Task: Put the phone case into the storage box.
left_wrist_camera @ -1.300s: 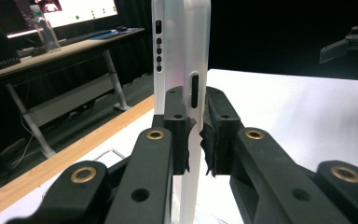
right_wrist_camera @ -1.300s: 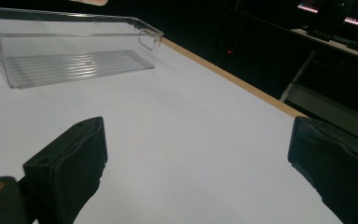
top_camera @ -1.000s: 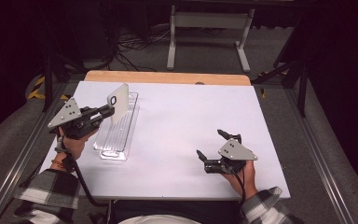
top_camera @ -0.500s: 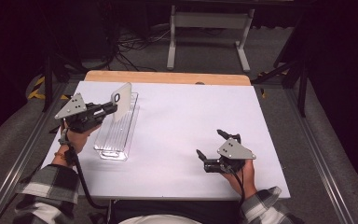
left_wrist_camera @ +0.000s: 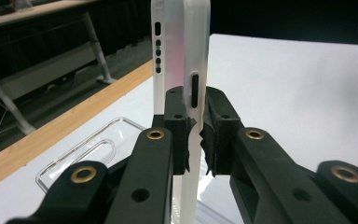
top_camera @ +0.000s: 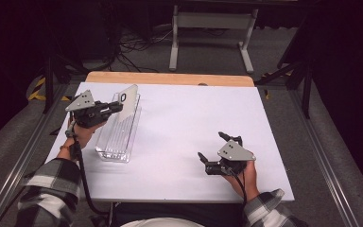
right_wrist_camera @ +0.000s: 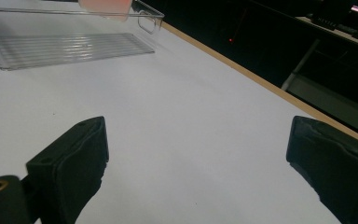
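Your left gripper (left_wrist_camera: 196,140) is clenched on the phone case (left_wrist_camera: 182,56), whose long axis runs straight up out of the fingers, above the clear tray (top_camera: 118,135). The tray lies just below them. Your right gripper (top_camera: 216,152) rests released, well apart.

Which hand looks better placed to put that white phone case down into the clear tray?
Left. The left gripper already clamps the phone case above the tray; the right gripper rests open, far off.

White phone case (left_wrist_camera: 182,56), clear tray (top_camera: 118,137), white table (top_camera: 194,123), plaid sleeves (top_camera: 47,189).
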`<state>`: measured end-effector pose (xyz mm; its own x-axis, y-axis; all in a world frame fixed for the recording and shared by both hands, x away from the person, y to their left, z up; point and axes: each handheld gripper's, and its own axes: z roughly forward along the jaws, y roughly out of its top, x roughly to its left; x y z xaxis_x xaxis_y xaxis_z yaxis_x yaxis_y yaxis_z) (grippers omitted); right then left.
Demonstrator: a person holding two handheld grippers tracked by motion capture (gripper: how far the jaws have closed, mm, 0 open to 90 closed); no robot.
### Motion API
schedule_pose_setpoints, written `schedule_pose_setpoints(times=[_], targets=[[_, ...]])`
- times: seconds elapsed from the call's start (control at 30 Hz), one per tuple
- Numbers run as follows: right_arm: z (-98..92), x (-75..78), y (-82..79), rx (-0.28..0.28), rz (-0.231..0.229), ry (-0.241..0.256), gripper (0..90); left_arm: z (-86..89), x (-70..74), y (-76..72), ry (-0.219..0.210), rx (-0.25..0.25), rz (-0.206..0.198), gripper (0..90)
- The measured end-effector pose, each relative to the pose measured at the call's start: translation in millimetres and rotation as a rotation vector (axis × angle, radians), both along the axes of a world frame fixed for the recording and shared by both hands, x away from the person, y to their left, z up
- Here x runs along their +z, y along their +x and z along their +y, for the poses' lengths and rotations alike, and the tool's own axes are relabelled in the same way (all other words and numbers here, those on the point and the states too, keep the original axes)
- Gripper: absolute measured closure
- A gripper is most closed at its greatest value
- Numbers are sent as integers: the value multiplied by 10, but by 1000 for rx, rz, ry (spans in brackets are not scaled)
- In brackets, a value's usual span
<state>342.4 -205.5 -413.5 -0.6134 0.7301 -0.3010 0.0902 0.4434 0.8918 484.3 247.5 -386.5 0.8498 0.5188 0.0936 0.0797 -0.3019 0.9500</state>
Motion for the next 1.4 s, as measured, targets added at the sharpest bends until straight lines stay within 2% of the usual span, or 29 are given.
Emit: schedule_pose_setpoints(times=[0.07,0.17,0.27,0.43,0.67,0.7,0.83,1.03,1.2,1.4], targets=[[2,-2,0,1,1,-1,61,-1,-11,46,11,0,-2,816],[7,-15,9,6,8,-8,61,-18,-35,120,0,-7,19,816],[16,-26,11,6,11,-12,61,-32,-62,184,18,-3,13,817],[26,-41,20,8,17,-19,61,-54,-108,270,23,-1,40,817],[41,-59,27,11,24,-28,62,-39,-105,379,21,21,41,816],[42,-61,28,10,23,-31,62,-37,-110,400,37,28,40,816],[42,-66,29,9,26,-34,62,-29,-158,447,42,52,53,815],[47,-71,28,9,25,-38,63,-18,-223,506,38,51,73,815],[52,-76,30,11,24,-41,63,-20,-256,550,55,52,68,816],[55,-80,30,12,25,-47,63,-7,-294,600,39,66,87,815]])
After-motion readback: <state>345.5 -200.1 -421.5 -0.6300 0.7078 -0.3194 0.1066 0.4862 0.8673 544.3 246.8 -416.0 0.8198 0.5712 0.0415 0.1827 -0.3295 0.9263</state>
